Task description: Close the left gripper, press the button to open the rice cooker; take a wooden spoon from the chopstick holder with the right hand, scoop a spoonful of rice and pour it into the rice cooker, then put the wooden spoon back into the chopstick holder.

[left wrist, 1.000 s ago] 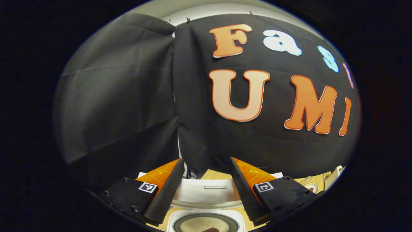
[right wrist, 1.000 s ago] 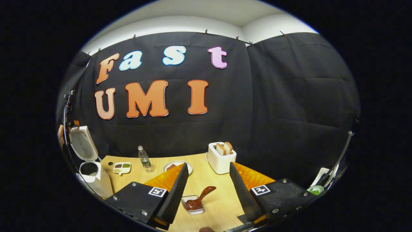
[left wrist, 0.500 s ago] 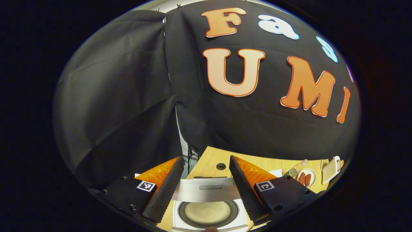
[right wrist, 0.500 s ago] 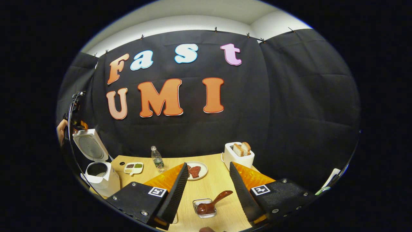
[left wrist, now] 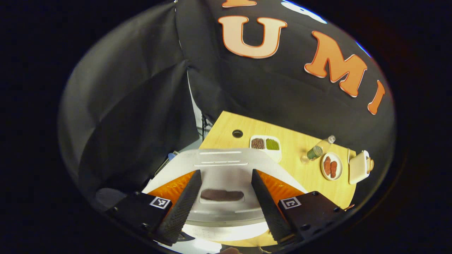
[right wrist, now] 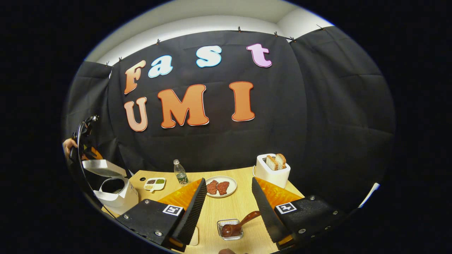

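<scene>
Cooker lid [left wrist: 220,165] has swung down, nearly shut, under the wide left gripper [left wrist: 226,201]. Right gripper [right wrist: 227,208], wide and empty; spoon [right wrist: 237,225] in holder [right wrist: 230,229] at six o'clock. Task looks finished.

One cooker [right wrist: 114,192], one spoon [right wrist: 237,225], one bottle [right wrist: 180,173], one toaster [right wrist: 272,171], two toast slices [right wrist: 276,162] and two plates [right wrist: 220,187] are counted.

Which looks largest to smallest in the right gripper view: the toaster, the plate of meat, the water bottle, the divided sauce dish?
1. toaster
2. plate of meat, close behind it in apparent size
3. water bottle and divided sauce dish: they look alike, so I leave them unranked.

These are apparent sizes; distance from the camera may skew them.
</scene>
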Tool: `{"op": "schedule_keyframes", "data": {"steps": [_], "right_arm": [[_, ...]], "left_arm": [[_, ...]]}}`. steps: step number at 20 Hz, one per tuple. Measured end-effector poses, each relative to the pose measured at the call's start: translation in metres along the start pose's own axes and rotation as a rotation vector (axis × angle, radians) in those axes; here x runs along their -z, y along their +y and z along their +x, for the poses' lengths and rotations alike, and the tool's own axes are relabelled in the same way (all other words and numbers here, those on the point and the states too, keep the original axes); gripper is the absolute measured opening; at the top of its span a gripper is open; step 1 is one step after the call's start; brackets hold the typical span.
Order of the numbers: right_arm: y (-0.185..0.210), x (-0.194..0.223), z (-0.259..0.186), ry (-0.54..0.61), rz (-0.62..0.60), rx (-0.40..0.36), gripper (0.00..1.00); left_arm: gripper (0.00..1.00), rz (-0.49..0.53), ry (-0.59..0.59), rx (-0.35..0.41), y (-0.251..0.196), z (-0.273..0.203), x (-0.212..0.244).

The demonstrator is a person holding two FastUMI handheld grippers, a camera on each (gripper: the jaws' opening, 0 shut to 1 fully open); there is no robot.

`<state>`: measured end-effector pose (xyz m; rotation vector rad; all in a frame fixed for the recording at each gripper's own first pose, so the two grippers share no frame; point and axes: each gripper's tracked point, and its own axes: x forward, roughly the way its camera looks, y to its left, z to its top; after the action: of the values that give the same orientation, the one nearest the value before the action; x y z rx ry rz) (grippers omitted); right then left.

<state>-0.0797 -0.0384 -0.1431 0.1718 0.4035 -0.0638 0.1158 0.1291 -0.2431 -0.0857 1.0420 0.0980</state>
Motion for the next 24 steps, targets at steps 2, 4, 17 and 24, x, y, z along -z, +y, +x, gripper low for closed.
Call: {"op": "schedule_keyframes", "data": {"steps": [2,4,17,24], "right_arm": [[-0.001,0.004,0.001,0.007,0.003,-0.005,0.81],[-0.002,0.007,0.001,0.018,-0.002,-0.009,0.81],[0.025,0.001,0.007,0.014,-0.063,-0.092,0.81],[0.069,-0.035,0.025,-0.104,-0.096,-0.175,0.81]], "left_arm": [[0.99,-0.006,0.099,-0.01,-0.001,0.008,0.039],[0.99,-0.016,0.185,-0.023,0.004,0.024,0.073],[0.99,-0.086,0.118,0.034,-0.006,0.022,0.092],[0.97,0.056,-0.425,0.046,-0.029,-0.098,0.014]]}}
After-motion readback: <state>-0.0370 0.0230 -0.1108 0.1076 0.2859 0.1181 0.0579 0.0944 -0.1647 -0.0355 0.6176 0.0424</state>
